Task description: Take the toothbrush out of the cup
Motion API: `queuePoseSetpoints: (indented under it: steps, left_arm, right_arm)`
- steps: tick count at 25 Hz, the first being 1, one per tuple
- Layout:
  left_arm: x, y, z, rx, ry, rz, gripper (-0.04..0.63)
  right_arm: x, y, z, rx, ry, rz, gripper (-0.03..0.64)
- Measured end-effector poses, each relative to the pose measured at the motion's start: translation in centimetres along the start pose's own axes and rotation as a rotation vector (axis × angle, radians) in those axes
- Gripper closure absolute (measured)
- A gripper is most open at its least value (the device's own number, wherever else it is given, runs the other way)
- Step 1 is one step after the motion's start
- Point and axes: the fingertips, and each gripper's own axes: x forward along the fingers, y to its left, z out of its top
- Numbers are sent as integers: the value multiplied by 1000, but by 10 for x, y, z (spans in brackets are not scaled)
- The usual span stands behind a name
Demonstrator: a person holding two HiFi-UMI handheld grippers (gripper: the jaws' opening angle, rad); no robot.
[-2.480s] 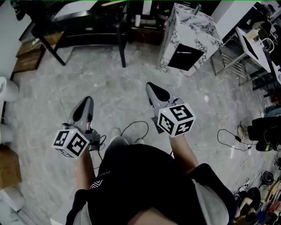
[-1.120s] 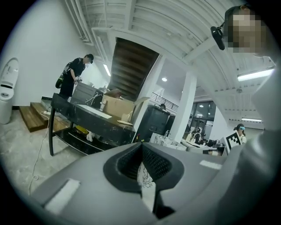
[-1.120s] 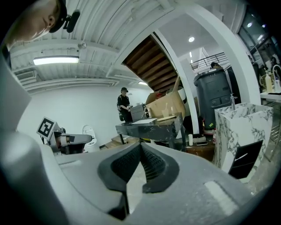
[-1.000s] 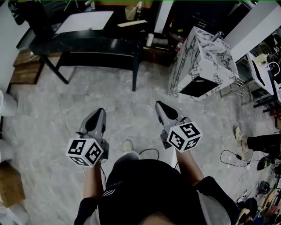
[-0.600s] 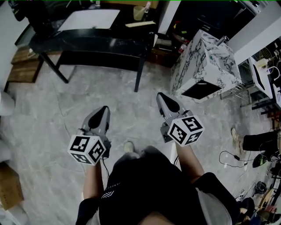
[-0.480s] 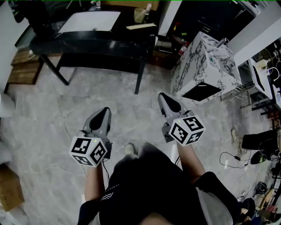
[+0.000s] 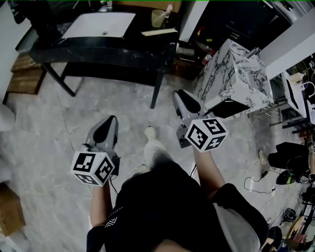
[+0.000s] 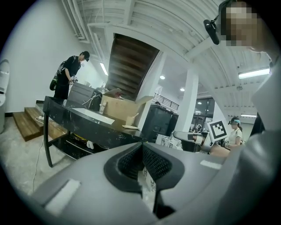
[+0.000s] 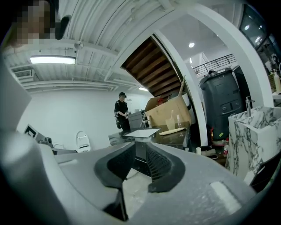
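Observation:
A pale cup (image 7: 158,18) with a toothbrush (image 7: 169,9) upright in it stands on the black table (image 7: 98,47), far ahead of both grippers. The left gripper view shows the cup (image 8: 130,119) small, and so does the right gripper view (image 9: 170,123). My left gripper (image 7: 110,121) hangs over the floor with its pads meeting at the tips (image 8: 141,147) and nothing held. My right gripper (image 7: 180,93) is a little further forward. Its jaws are opening: a gap shows between the pads (image 9: 140,147), and nothing is in it.
A white basin (image 7: 101,24) and a flat beige piece (image 7: 159,32) lie on the table. A marble-patterned cabinet (image 7: 236,74) stands at the right, wooden steps (image 7: 24,74) at the left. Cables trail on the floor. A person (image 8: 66,79) stands at the table's far end.
Both grippers have travelled forward over the floor, the right one more, so the table and the marble cabinet are nearer. The person's foot has stepped forward between them.

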Motion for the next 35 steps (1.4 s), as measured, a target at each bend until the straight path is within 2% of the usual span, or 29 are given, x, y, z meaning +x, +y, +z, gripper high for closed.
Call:
queuePoseSetpoints:
  steps: [5,20,35]
  left_arm:
    - [39,21,14,-25,-26,48,580]
    - [174,65,66,-48,-32,96,579]
    - [278,99,102,-43,-38,115,579]
  right_arm:
    - [46,-36,17,7,-12,1,510]
    - [185,-132,75,-45,-3,5,509]
    - [300,-193,88,-57,42,28,509]
